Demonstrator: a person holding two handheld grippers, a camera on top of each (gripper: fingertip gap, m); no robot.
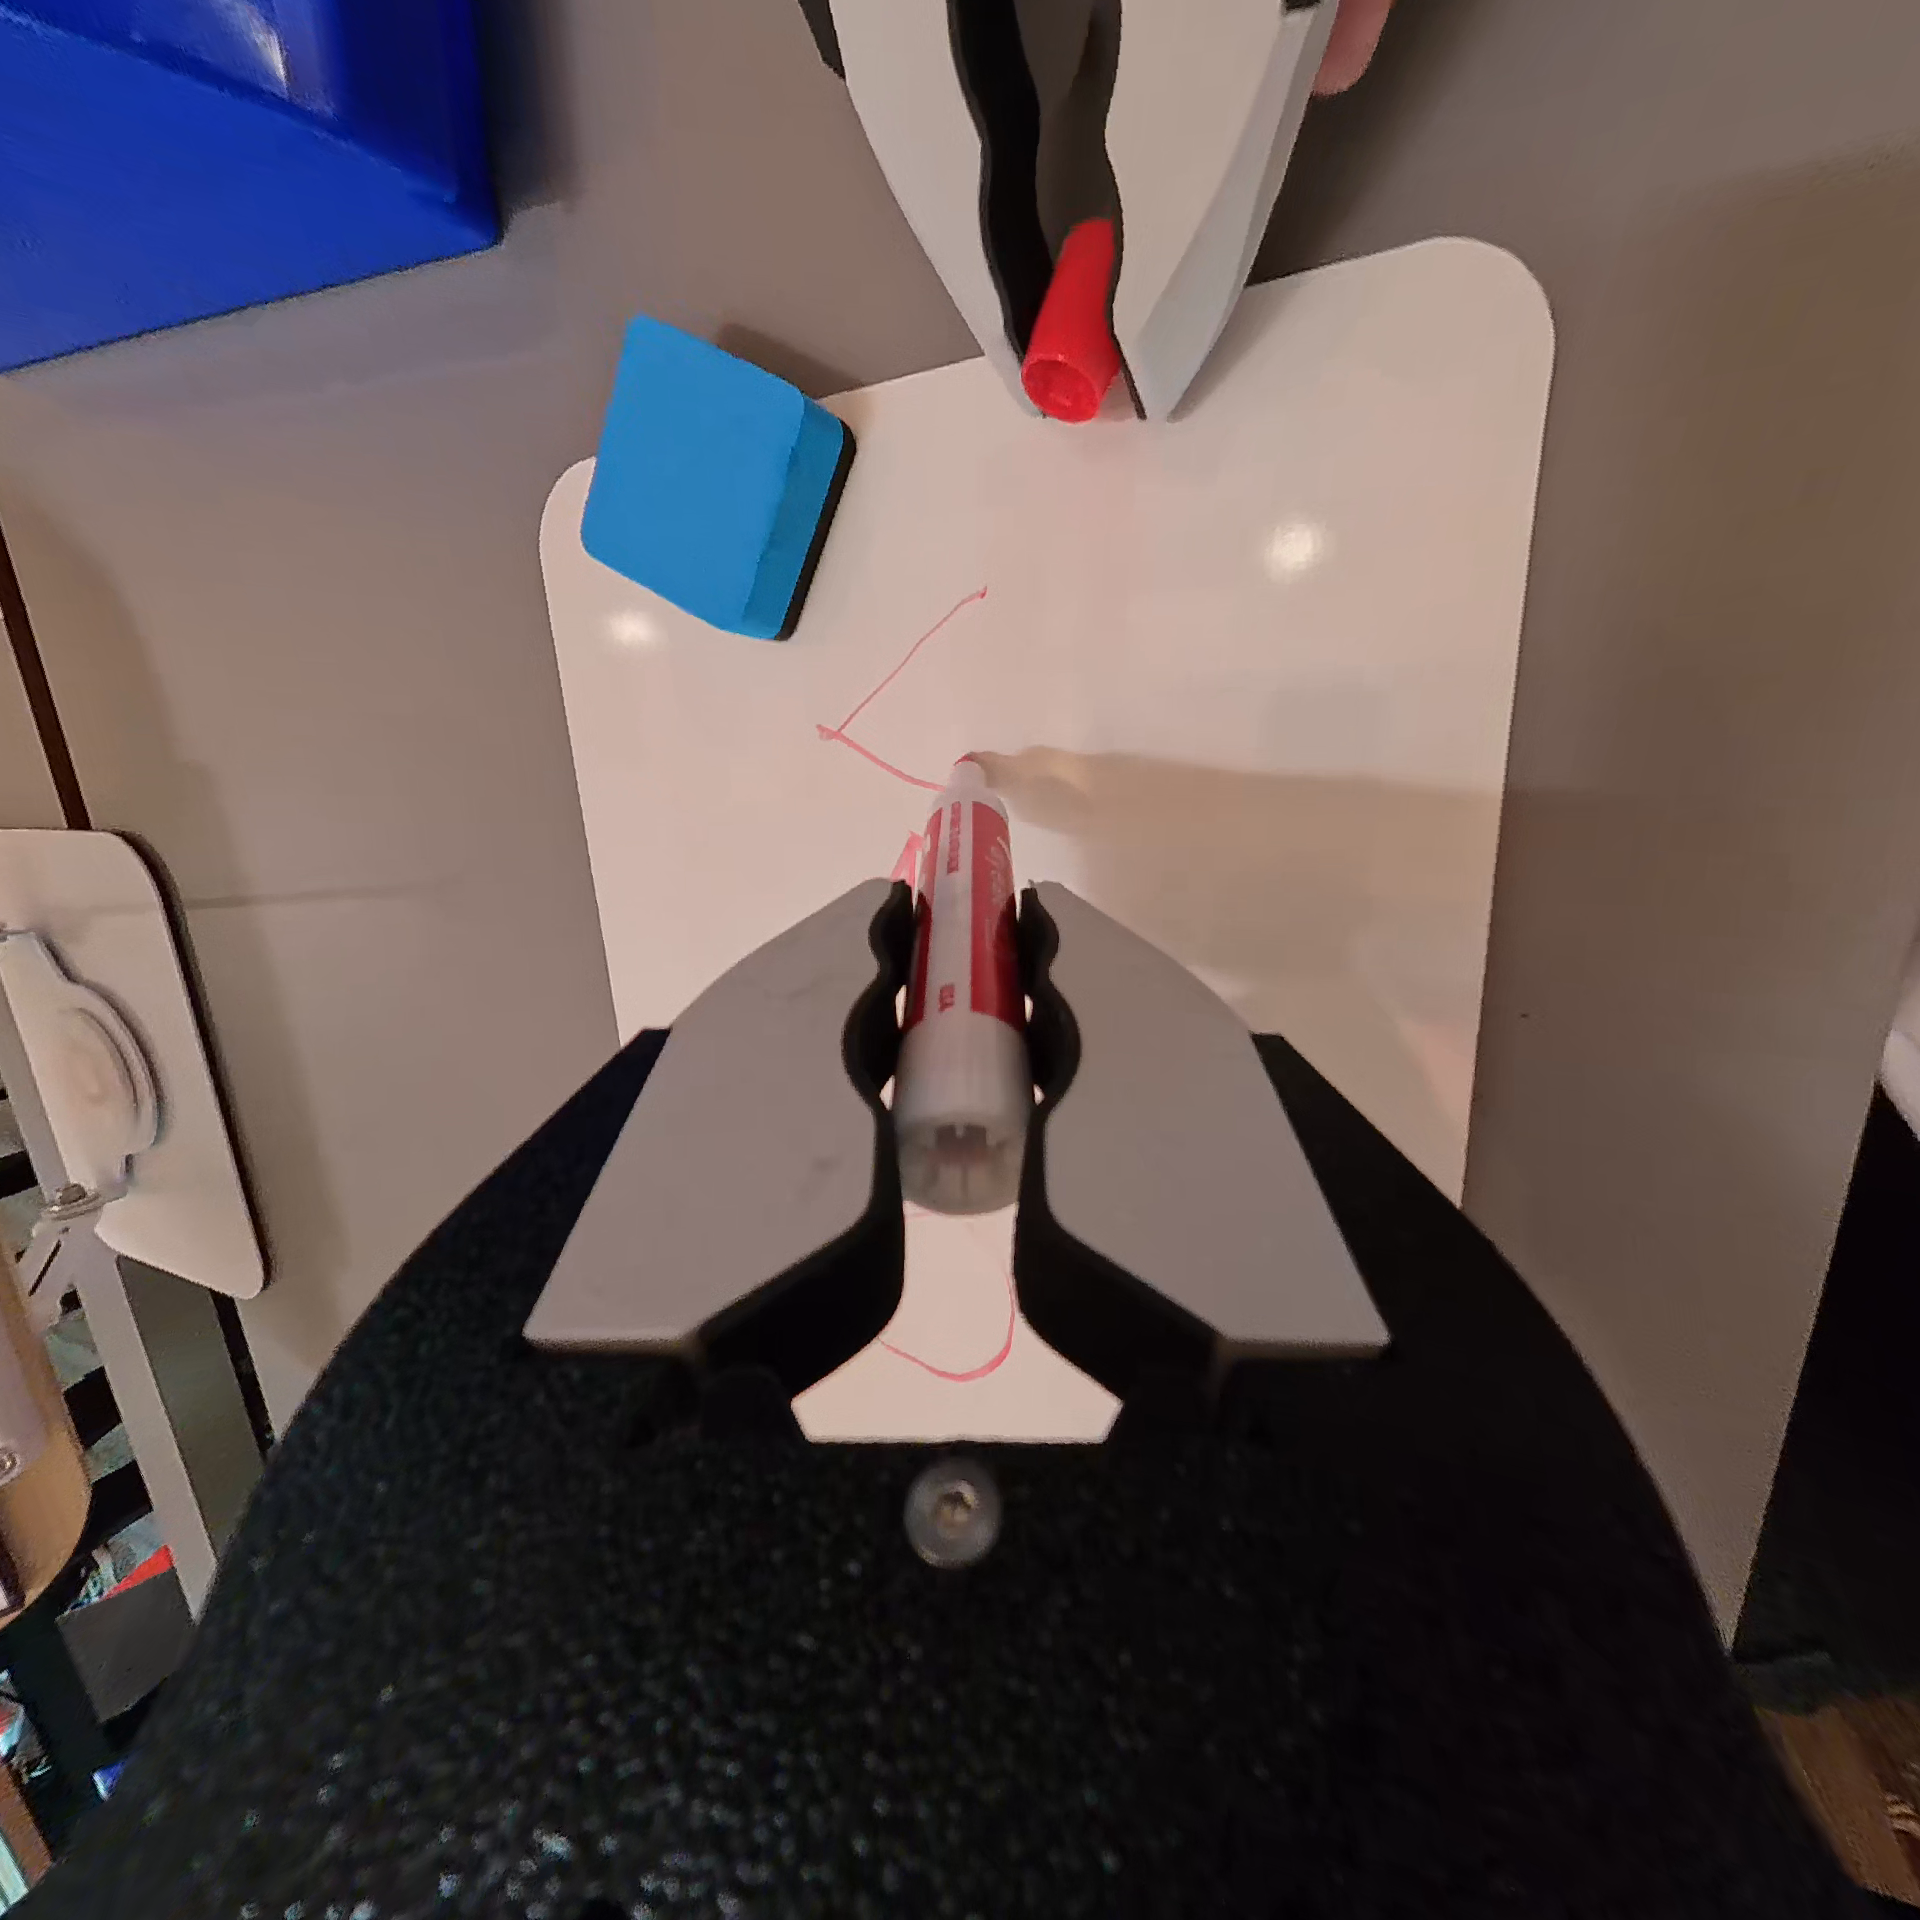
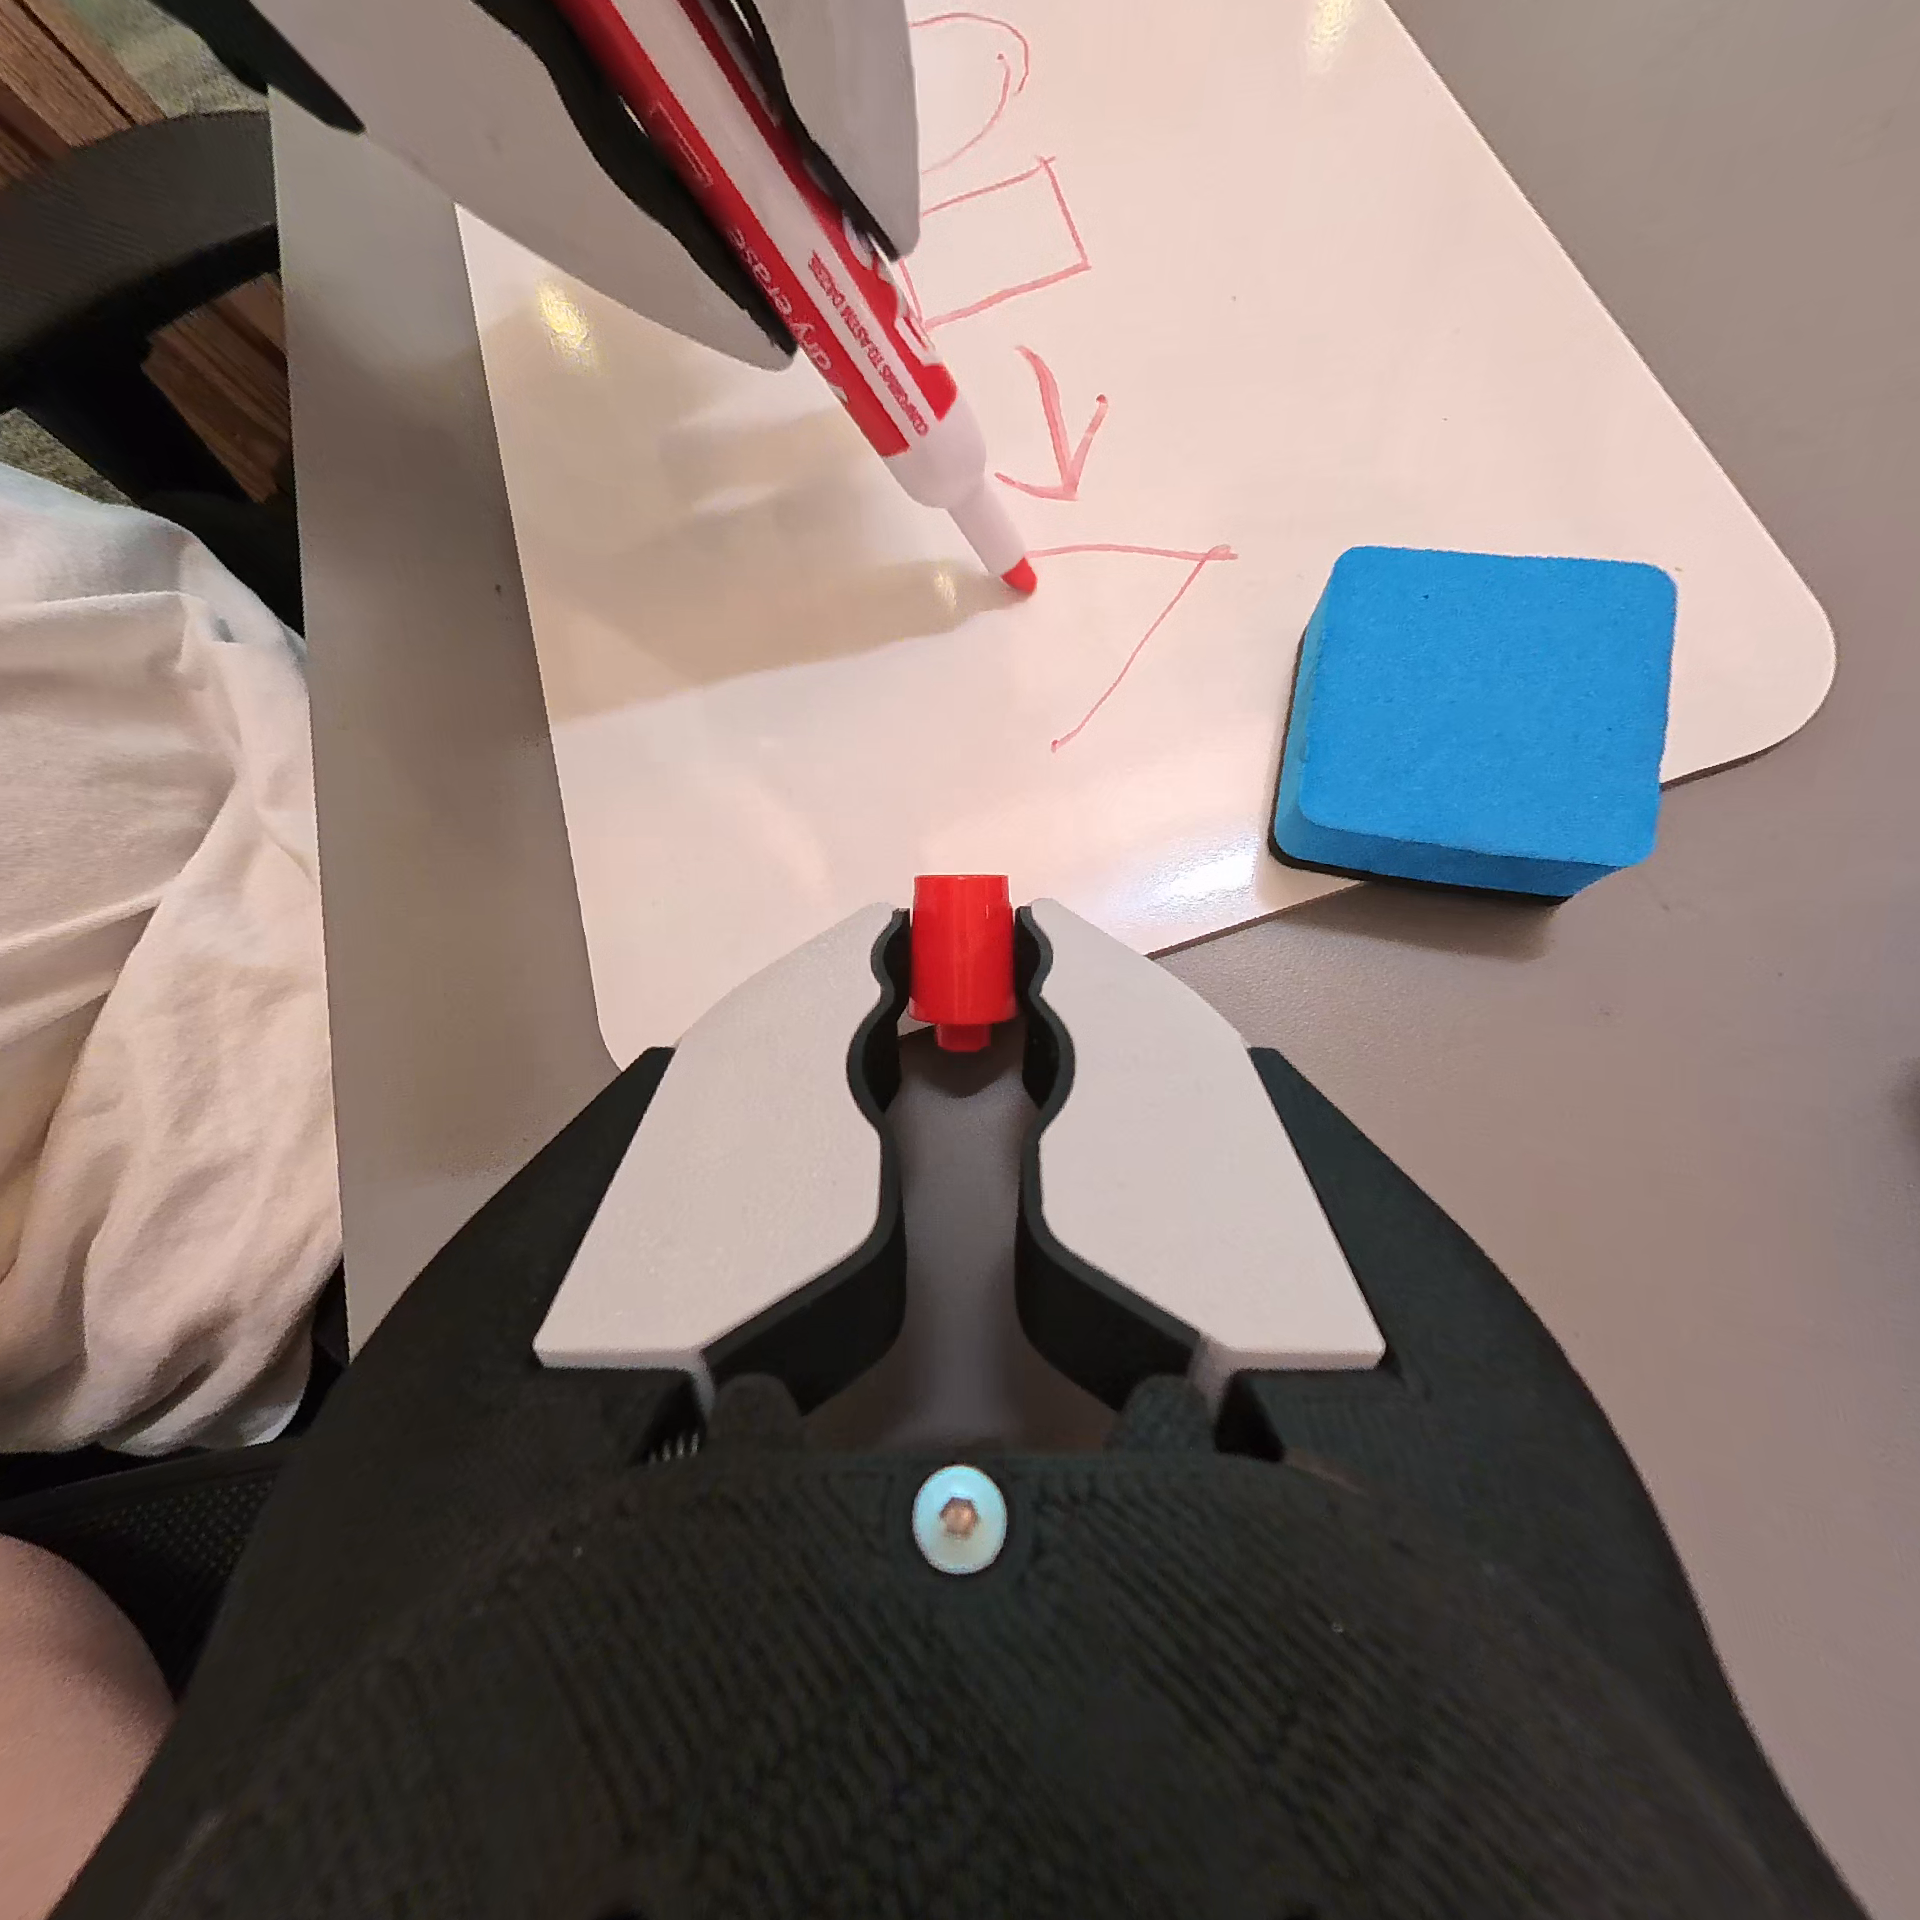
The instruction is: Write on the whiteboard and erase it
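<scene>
A white whiteboard [image 1: 1299, 644] lies flat on the grey table, with thin red marker lines [image 1: 904, 665] drawn on it. My left gripper [image 1: 961, 894] is shut on a red and white marker [image 1: 961, 935], whose tip touches the board at the end of a red line. In the right wrist view the marker [image 2: 873, 343] slants down to the board [image 2: 1351, 395]. My right gripper [image 2: 961, 914] is shut on the red marker cap [image 2: 956, 961], just above the board's edge. It also shows in the left wrist view [image 1: 1081, 395] with the cap [image 1: 1070, 343]. A blue eraser [image 1: 717, 478] [image 2: 1475, 717] rests half on the board's corner.
A blue bin [image 1: 229, 156] stands on the table beyond the eraser. A second small white board on a stand [image 1: 135, 1049] sits off the table's side. White cloth [image 2: 135, 935] and a black chair [image 2: 114, 270] lie beside the table's edge. The left gripper's tips are roughly 10 cm from the right gripper's. From the right gripper's tips to the blue eraser [image 1: 717, 478] is close to 7 cm. The right camera catches it too, in the right wrist view [image 2: 1417, 700].
</scene>
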